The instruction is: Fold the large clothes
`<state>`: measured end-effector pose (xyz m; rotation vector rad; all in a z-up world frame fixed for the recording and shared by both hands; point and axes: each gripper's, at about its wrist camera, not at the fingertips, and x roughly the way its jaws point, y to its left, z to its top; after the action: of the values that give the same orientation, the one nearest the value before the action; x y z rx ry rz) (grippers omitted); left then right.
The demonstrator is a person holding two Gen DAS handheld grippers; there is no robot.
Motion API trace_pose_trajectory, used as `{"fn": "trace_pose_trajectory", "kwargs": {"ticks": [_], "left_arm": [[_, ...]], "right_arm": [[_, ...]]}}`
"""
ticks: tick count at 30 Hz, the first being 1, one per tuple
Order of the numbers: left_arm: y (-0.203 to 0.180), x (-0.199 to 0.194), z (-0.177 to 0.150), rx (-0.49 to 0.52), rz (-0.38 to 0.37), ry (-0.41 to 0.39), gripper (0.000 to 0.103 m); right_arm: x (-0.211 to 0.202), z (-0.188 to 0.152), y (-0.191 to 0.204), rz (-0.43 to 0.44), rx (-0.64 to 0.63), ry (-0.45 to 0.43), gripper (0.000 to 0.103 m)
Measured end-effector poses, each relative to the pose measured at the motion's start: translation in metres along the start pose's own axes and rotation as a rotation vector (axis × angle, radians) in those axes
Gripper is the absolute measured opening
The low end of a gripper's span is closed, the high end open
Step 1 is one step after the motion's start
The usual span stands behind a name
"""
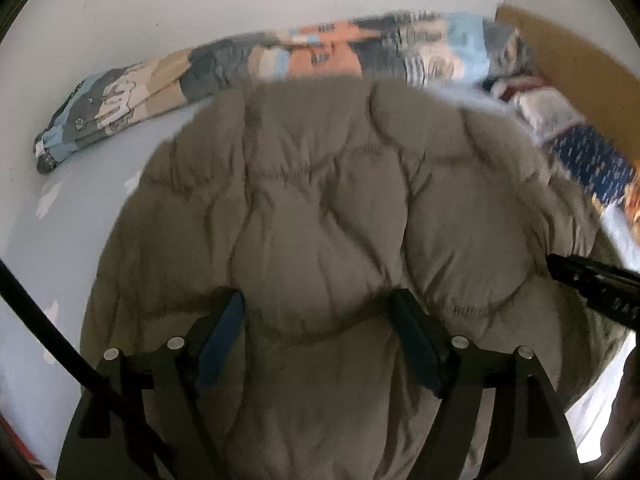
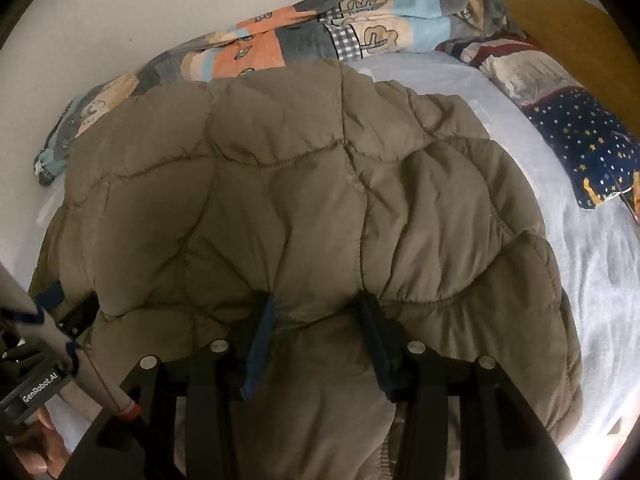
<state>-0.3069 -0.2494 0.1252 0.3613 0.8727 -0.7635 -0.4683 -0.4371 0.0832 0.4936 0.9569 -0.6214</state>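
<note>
fingers of the left gripper (image 1: pixel 318 312) stand wide, straddling a puffy panel of the olive-brown quilted down jacket (image 1: pixel 340 208) without pinching it. fingers of the right gripper (image 2: pixel 316 312) sit narrower, apparently gripping a bunched fold at the near hem. the jacket lies on the pale blue bed sheet (image 2: pixel 580 240), its long axis running away from both grippers toward the patchwork cartoon-print quilt (image 2: pixel 304 36). the fold probably goes forward.
</note>
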Motion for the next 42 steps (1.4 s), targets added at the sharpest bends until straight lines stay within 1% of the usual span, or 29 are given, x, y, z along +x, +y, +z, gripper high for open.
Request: {"fn": "trace_pose_trajectory", "kwargs": {"ticks": [2, 3, 4, 6, 8, 10, 12, 14, 16, 17, 18, 19, 20, 21, 23, 24, 25, 28, 30, 32, 34, 36, 37, 39, 40, 42], "left_arm": [[0.008, -0.005, 0.011, -0.028, -0.019, -0.038, 0.076], [0.013, -0.005, 0.019, -0.052, -0.023, -0.061, 0.076], [0.018, -0.005, 0.023, -0.067, -0.019, -0.067, 0.076], [0.03, 0.009, 0.034, -0.118, -0.005, -0.036, 0.076], [0.041, 0.026, 0.037, -0.164, -0.007, 0.018, 0.076], [0.047, 0.038, 0.037, -0.187, -0.002, 0.055, 0.076], [0.044, 0.041, 0.037, -0.167, 0.011, 0.06, 0.077], [0.041, 0.04, 0.037, -0.155, 0.028, 0.051, 0.077], [0.038, 0.035, 0.036, -0.174, 0.026, 0.034, 0.077], [0.037, 0.031, 0.035, -0.184, 0.011, 0.025, 0.077], [0.035, 0.027, 0.034, -0.186, -0.005, 0.015, 0.077], [0.032, 0.023, 0.033, -0.184, -0.013, 0.004, 0.077], [0.027, 0.019, 0.032, -0.177, -0.017, -0.007, 0.077], [0.022, 0.015, 0.03, -0.164, -0.025, -0.018, 0.077], [0.013, 0.009, 0.025, -0.137, -0.04, -0.028, 0.077], [0.007, 0.008, 0.022, -0.115, -0.038, -0.028, 0.077], [0.003, 0.007, 0.021, -0.097, -0.034, -0.028, 0.077], [-0.01, 0.012, 0.017, -0.026, 0.004, -0.027, 0.077], [-0.011, 0.014, 0.016, -0.02, 0.013, -0.022, 0.077], [-0.013, 0.011, 0.017, -0.024, 0.019, -0.028, 0.077], [-0.015, 0.003, 0.017, -0.027, 0.014, -0.037, 0.077], [-0.016, -0.009, 0.014, -0.03, 0.011, -0.066, 0.077], [-0.019, -0.019, 0.01, -0.021, 0.012, -0.088, 0.077], [-0.023, -0.034, 0.002, 0.005, 0.038, -0.116, 0.077], [-0.024, -0.045, -0.004, 0.023, 0.054, -0.128, 0.077], [-0.022, -0.065, -0.014, 0.036, 0.07, -0.15, 0.077]], "right_arm": [[-0.016, 0.009, -0.009, 0.043, 0.053, -0.073, 0.049], [-0.025, 0.015, -0.012, 0.039, 0.054, -0.117, 0.049], [-0.035, 0.022, -0.014, -0.006, 0.041, -0.172, 0.049], [-0.036, 0.033, -0.024, -0.064, 0.04, -0.211, 0.05], [-0.021, 0.043, -0.042, -0.063, 0.094, -0.186, 0.051], [0.001, 0.047, -0.066, -0.072, 0.193, -0.115, 0.051], [0.02, 0.047, -0.078, -0.063, 0.237, -0.039, 0.051], [0.028, 0.047, -0.081, -0.064, 0.243, -0.015, 0.052], [0.022, 0.049, -0.075, -0.091, 0.228, -0.024, 0.052], [0.012, 0.052, -0.069, -0.095, 0.216, -0.067, 0.052], [0.003, 0.051, -0.062, -0.083, 0.199, -0.115, 0.052], [-0.01, 0.052, -0.049, -0.055, 0.153, -0.172, 0.052], [-0.016, 0.051, -0.039, -0.034, 0.114, -0.197, 0.052], [-0.023, 0.048, -0.024, 0.005, 0.061, -0.218, 0.052], [-0.025, 0.041, -0.004, 0.084, 0.006, -0.217, 0.052], [-0.023, 0.036, 0.005, 0.116, -0.018, -0.196, 0.052], [-0.019, 0.032, 0.012, 0.13, -0.04, -0.171, 0.052], [-0.003, 0.022, 0.029, 0.105, -0.106, -0.105, 0.052], [0.007, 0.018, 0.033, 0.067, -0.139, -0.08, 0.054], [0.009, 0.019, 0.032, 0.063, -0.14, -0.072, 0.054], [-0.001, 0.022, 0.025, 0.096, -0.106, -0.079, 0.054], [-0.016, 0.019, 0.019, 0.124, -0.076, -0.117, 0.054], [-0.026, 0.019, 0.016, 0.117, -0.069, -0.141, 0.054], [-0.04, 0.014, 0.007, 0.055, -0.064, -0.17, 0.055], [-0.045, 0.008, -0.001, 0.009, -0.054, -0.171, 0.056], [-0.052, -0.004, -0.016, -0.024, -0.019, -0.16, 0.056]]}}
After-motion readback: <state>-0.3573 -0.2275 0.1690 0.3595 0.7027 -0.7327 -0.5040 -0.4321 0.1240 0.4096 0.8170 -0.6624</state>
